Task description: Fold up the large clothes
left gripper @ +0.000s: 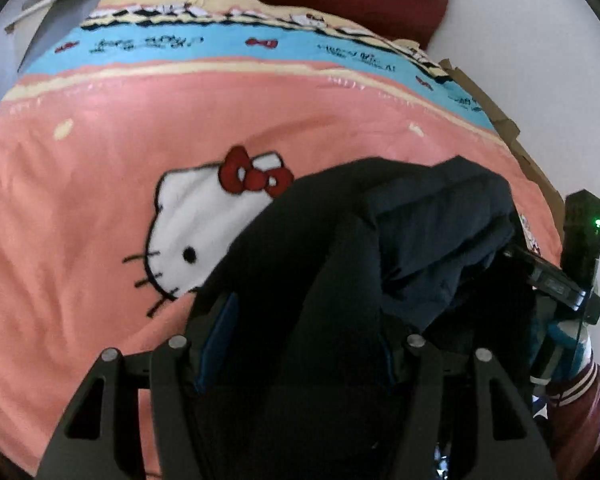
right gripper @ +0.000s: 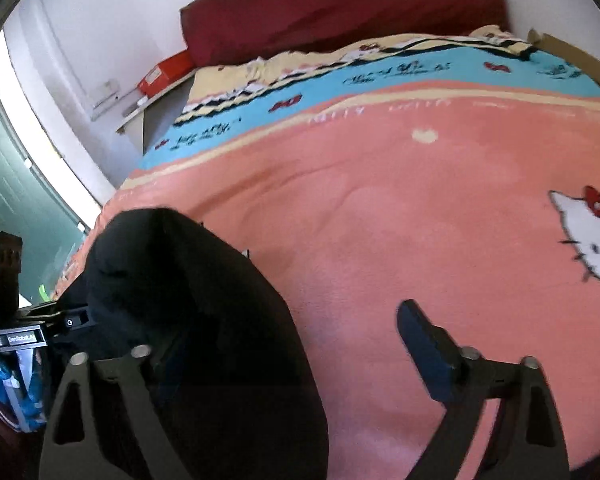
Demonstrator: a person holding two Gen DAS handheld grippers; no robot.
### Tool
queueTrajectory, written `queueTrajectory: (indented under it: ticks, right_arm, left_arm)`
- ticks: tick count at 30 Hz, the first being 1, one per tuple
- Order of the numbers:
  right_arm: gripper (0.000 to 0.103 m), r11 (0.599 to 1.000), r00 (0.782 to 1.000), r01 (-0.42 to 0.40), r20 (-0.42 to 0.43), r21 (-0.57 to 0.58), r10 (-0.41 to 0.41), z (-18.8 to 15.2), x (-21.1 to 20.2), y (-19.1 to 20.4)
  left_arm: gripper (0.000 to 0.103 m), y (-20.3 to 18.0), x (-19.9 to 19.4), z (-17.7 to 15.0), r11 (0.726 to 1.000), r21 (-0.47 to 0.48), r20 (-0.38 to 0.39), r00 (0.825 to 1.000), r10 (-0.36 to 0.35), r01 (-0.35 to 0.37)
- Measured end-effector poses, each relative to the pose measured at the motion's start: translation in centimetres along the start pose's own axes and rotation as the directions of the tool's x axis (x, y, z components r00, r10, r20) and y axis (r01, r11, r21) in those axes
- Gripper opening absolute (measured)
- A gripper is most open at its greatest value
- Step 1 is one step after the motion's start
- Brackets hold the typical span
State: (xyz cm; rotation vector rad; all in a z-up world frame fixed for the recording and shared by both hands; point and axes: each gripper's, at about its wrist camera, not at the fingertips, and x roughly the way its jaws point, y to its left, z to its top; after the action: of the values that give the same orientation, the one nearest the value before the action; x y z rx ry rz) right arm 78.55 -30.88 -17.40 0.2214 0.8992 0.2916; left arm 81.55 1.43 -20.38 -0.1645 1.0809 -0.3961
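Fuzzy pink fleece blanket [left gripper: 80, 220] covers my bed; left hand-held gripper [left gripper: 296, 344] grasps the puffy dark quilted jacket [left gripper: 420, 232], while the right hand-held gripper [right gripper: 300, 344] stands unclenched around its fold.

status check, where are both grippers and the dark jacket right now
Left gripper clamped on bunched dark jacket. Right gripper jaws apart, jacket covering one finger, other finger bare. Jacket over pink blanket; nothing blocking.

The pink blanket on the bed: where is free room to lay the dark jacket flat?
Free: the pink blanket between the blue stripe and the cat picture. Crowded: the near edge, where the dark jacket is bunched up.
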Motion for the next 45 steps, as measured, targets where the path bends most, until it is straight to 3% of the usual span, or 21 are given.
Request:
queueTrajectory:
  ticks: [2,3,4,5,7,8,10,17,23,27,29,36,40,42,45]
  right_arm:
    - [0.051,1.0,0.999,-0.023,-0.026,-0.017,0.022,-0.2,1.2,0.3]
    - [0.045,0.999,0.999,-0.033,-0.035,-0.022,0.032,-0.3,1.4,0.5]
    - [0.031,0.999,0.998,-0.043,-0.045,-0.028,0.042,-0.4,1.6,0.8]
    - [0.024,0.998,0.997,-0.048,-0.055,-0.035,0.046,-0.6,1.7,1.2]
    - [0.015,0.996,0.998,-0.035,-0.061,-0.076,0.03,-0.9,1.0,2.3]
    - [0.013,0.995,0.998,-0.035,-0.058,-0.095,0.029,-1.1,0.2,2.9]
    - [0.012,0.991,0.998,-0.034,-0.051,-0.126,0.028,-1.4,-1.6,3.9]
    - [0.01,0.964,0.997,-0.069,0.016,-0.258,0.075,-3.6,-12.6,8.4]
    - [0.01,0.898,0.972,-0.168,0.082,-0.407,0.219,-10.9,-25.5,12.3]
    - [0.011,0.876,0.958,-0.196,0.106,-0.441,0.268,-16.8,-32.3,14.4]
    - [0.011,0.886,0.951,-0.218,0.116,-0.409,0.288,-19.9,-34.8,14.7]
    - [0.011,0.912,0.972,-0.191,0.06,-0.364,0.228,-28.3,-37.4,15.0]
    - [0.011,0.923,0.985,-0.16,-0.001,-0.351,0.17,-31.8,-35.7,14.6]
    - [0.012,0.927,0.991,-0.131,-0.037,-0.35,0.126,-33.4,-33.4,14.3]
    - [0.012,0.95,0.991,-0.135,-0.049,-0.283,0.126,-34.5,-30.5,13.0]
  left_arm:
    - [0.057,-0.1,0.7,-0.2,1.0,0.005,-0.022,1.0,-0.001,0.001]
    - [0.053,-0.2,1.1,-0.4,1.0,0.01,-0.033,0.999,0.007,-0.007]
    - [0.044,-0.6,1.3,-0.6,1.0,0.017,-0.044,0.999,0.017,-0.016]
    - [0.038,-1.1,1.5,-1.0,0.998,0.036,-0.054,0.997,0.049,-0.047]
    - [0.016,-2.1,1.2,-1.7,0.993,0.075,-0.053,0.994,0.098,-0.094]
    - [0.014,-2.9,0.6,-2.3,0.987,0.103,-0.046,0.991,0.125,-0.119]
    - [0.011,-4.1,-1.1,-3.2,0.981,0.132,-0.028,0.989,0.148,-0.143]
    - [0.009,-7.3,-13.1,-9.3,0.978,0.165,0.115,0.987,0.111,-0.129]
    - [0.008,-9.0,-24.6,-18.7,0.981,0.189,0.246,0.969,-0.005,-0.043]
    - [0.008,-10.4,-28.9,-25.3,0.979,0.204,0.285,0.956,-0.068,0.008]
    - [0.008,-11.3,-30.1,-28.3,0.974,0.225,0.277,0.958,-0.071,0.008]
    - [0.008,-13.0,-31.0,-35.5,0.949,0.315,0.237,0.969,-0.077,-0.002]
    - [0.008,-12.5,-27.4,-38.4,0.938,0.345,0.174,0.984,-0.026,-0.037]
    - [0.008,-12.1,-25.5,-39.4,0.937,0.346,0.174,0.985,-0.007,-0.055]
    - [0.008,-11.7,-23.9,-39.7,0.946,0.321,0.177,0.984,-0.01,-0.048]
